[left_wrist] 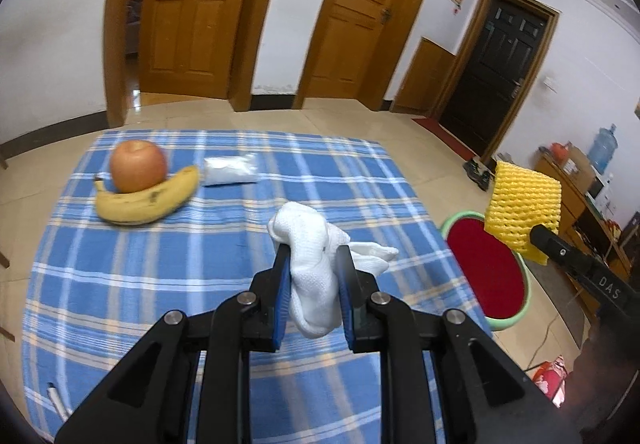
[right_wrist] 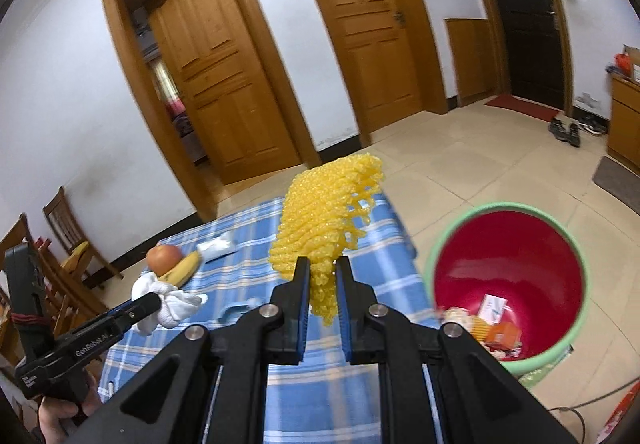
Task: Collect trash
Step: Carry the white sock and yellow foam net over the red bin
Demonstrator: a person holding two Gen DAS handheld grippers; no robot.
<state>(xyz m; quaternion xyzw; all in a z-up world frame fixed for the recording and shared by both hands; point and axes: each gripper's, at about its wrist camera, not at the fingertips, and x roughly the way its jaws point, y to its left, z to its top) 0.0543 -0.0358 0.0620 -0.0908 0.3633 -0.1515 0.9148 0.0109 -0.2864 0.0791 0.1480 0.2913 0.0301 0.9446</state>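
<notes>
Gripping white tissue [left_wrist: 316, 264]; yellow foam net [right_wrist: 324, 228]

Blue-white plaid tablecloth [left_wrist: 200, 284] w/ thin cream lines. Crumpled white cloth [left_wrist: 316, 264], yellow foam fruit net [right_wrist: 320, 228], red-inside bin w/ mint-green rim [right_wrist: 508, 276], yellow banana [left_wrist: 148, 200], red-orange apple [left_wrist: 138, 166].

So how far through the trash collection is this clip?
Midway. The bin already holds some scraps. The left gripper grips a crumpled tissue; the right gripper grips yellow foam netting, neither dropped yet. A small white packet remains on the table.
</notes>
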